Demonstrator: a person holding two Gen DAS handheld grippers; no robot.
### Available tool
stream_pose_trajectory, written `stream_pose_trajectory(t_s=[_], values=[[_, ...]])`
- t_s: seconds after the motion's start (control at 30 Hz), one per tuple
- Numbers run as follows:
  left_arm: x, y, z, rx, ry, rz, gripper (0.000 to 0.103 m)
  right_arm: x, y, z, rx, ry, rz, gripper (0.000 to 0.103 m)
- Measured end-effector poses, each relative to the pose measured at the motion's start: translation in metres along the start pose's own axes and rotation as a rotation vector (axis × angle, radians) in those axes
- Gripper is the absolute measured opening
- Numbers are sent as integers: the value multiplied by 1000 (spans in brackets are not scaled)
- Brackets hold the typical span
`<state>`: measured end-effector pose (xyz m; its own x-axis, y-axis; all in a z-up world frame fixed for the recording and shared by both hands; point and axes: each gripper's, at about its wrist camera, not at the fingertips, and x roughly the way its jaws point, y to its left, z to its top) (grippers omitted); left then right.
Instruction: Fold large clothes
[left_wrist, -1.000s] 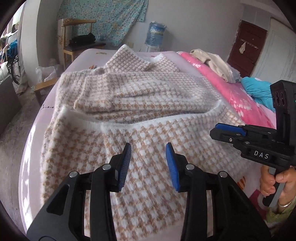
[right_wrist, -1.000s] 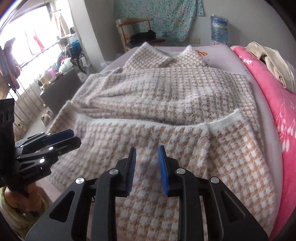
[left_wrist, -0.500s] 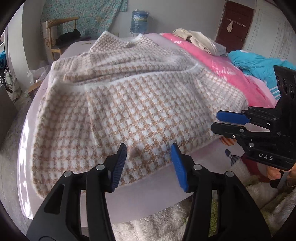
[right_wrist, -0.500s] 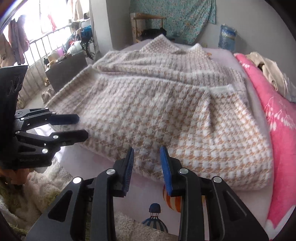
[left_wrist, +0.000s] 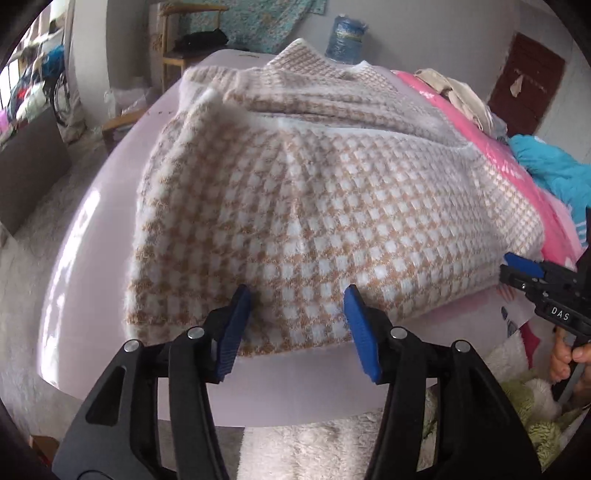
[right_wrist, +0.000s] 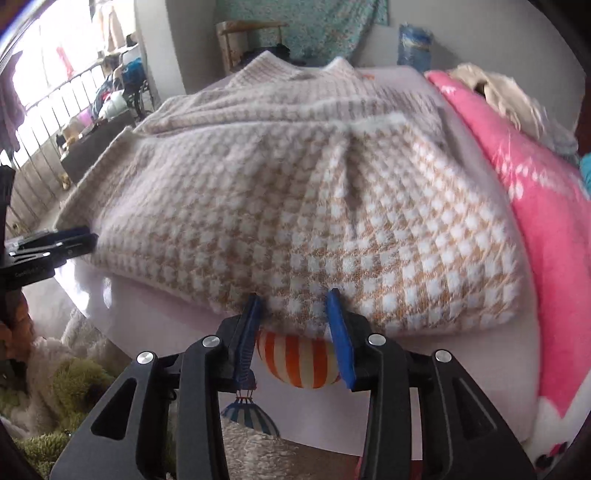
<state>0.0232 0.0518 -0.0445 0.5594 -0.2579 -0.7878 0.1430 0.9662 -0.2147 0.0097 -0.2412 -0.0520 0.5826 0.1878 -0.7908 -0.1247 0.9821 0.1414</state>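
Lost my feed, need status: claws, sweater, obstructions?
Left claw and right claw open, straddling the near hem. Checked sweater lies partly folded on bed, ungripped. Nothing blocking.

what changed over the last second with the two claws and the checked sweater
Both claws pulled back from above the sweater to its near hem. The left claw and right claw have just been opening, each now straddling the hem without pinching it. The sweater stayed laid out on the bed.

A checked sweater (left_wrist: 314, 206) and pink blanket (right_wrist: 535, 192) lie on the bed (left_wrist: 92, 258).
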Motion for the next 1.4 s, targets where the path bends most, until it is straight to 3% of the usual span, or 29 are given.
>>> stream_pose_trajectory(t_s=[0.07,0.17,0.23,0.3,0.37,0.47,0.53,0.6,0.67,0.83,0.93,1.07,1.2,1.27,1.4], values=[[-12,0,6,-2,-16,-7,49,-11,0,6,-6,-4,-18,36],[-28,4,11,27,-95,50,54,-23,-16,9,37,-54,-62,36],[-15,20,11,-5,-49,102,54,-7,-36,6,103,-8,-78,36],[-3,34,7,-50,-27,74,49,1,-47,4,151,2,-34,36],[-9,30,10,-35,-39,80,50,-9,-42,12,124,6,-64,36],[-11,28,9,-17,-42,85,50,-30,-52,20,141,-77,-111,36],[-8,32,7,-34,-42,75,50,-20,-73,17,191,-45,-155,36],[-8,33,7,-50,-48,67,50,-3,-92,9,255,-8,-114,29],[-8,32,8,-50,-43,64,50,-8,-90,15,241,4,-127,28],[-27,31,15,-30,-77,39,51,-38,-93,36,282,-100,-99,32],[-28,23,29,24,-111,9,55,-30,-98,51,288,-109,-83,34],[-6,16,54,47,-106,15,55,-8,-102,65,367,-81,45,34],[23,27,71,-17,-79,64,55,26,-102,72,305,-22,-58,33],[24,32,76,-47,-97,54,55,26,-103,76,307,-18,-57,29],[15,31,82,-60,-97,40,55,11,-90,88,286,-25,-77,31]])
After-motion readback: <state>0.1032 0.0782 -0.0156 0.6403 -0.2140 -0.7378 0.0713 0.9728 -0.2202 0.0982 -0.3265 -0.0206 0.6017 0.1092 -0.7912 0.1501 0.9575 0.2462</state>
